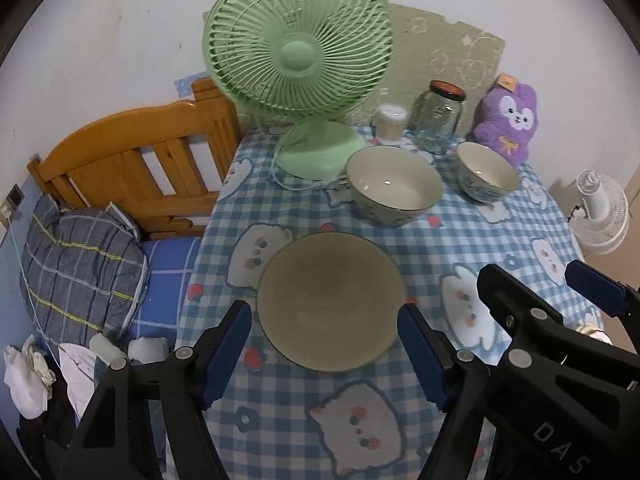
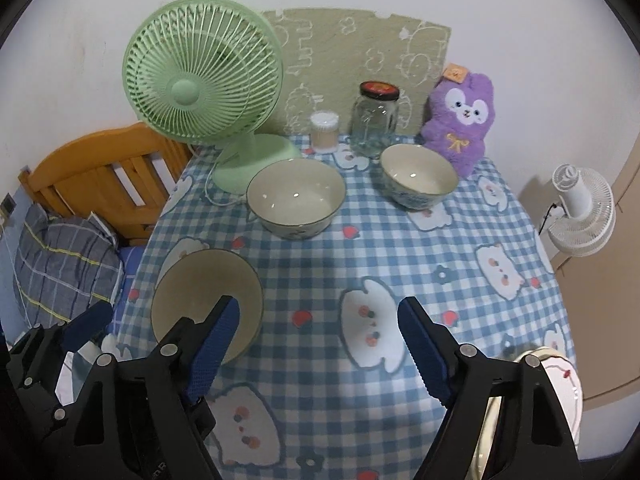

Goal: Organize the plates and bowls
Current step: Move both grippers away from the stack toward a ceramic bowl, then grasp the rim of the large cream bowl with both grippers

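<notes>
A flat olive-green plate (image 1: 331, 301) lies on the checked tablecloth, between the open fingers of my left gripper (image 1: 325, 350), which is empty and above it. The plate also shows at the left in the right wrist view (image 2: 202, 292). A large cream bowl (image 1: 394, 185) (image 2: 296, 202) and a smaller blue-patterned bowl (image 1: 487, 171) (image 2: 418, 176) stand further back. My right gripper (image 2: 319, 346) is open and empty over bare cloth; it shows at the right in the left wrist view (image 1: 528, 280). A white plate with a red pattern (image 2: 558, 376) lies at the table's near right edge, partly hidden by my right gripper.
A green desk fan (image 1: 298, 40) (image 2: 202, 76), a glass jar (image 2: 376, 118), a cotton-swab tub (image 2: 325, 130) and a purple plush rabbit (image 2: 462, 118) stand along the back. A bed with a wooden headboard (image 1: 132, 168) is left of the table, a white fan (image 2: 580, 212) to the right.
</notes>
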Action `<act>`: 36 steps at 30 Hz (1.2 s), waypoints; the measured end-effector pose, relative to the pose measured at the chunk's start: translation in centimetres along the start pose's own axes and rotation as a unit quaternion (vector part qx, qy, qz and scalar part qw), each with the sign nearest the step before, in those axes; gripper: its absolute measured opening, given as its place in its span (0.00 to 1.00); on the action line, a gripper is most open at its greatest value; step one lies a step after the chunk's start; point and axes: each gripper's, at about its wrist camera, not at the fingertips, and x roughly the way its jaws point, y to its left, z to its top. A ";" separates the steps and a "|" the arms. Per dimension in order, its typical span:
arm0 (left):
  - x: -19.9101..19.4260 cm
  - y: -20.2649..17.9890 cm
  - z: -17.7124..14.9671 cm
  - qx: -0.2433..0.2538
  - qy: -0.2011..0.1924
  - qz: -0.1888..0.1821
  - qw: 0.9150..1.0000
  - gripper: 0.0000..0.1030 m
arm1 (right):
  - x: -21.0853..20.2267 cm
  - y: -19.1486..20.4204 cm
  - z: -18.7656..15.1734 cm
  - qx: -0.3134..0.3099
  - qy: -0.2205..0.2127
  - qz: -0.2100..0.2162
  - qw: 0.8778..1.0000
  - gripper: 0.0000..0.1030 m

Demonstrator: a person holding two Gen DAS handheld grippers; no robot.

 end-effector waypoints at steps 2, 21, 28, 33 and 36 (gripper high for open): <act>0.7 0.3 0.1 0.005 0.001 0.004 1.000 0.75 | 0.9 0.5 0.0 0.003 0.008 0.004 1.000 0.81; 7.7 2.9 0.1 0.004 0.057 0.004 0.998 0.49 | 8.0 3.4 -0.2 -0.002 0.058 0.014 0.998 0.62; 8.9 3.2 -0.2 0.008 0.064 0.001 0.998 0.39 | 9.3 3.7 -0.6 0.006 0.073 0.018 0.997 0.48; 9.4 3.2 -0.3 0.015 0.071 0.008 0.997 0.32 | 9.9 4.1 -0.7 -0.003 0.083 0.012 0.996 0.36; 9.9 3.5 -0.4 0.012 0.081 0.010 0.997 0.25 | 10.3 4.0 -0.8 0.005 0.091 0.010 0.996 0.30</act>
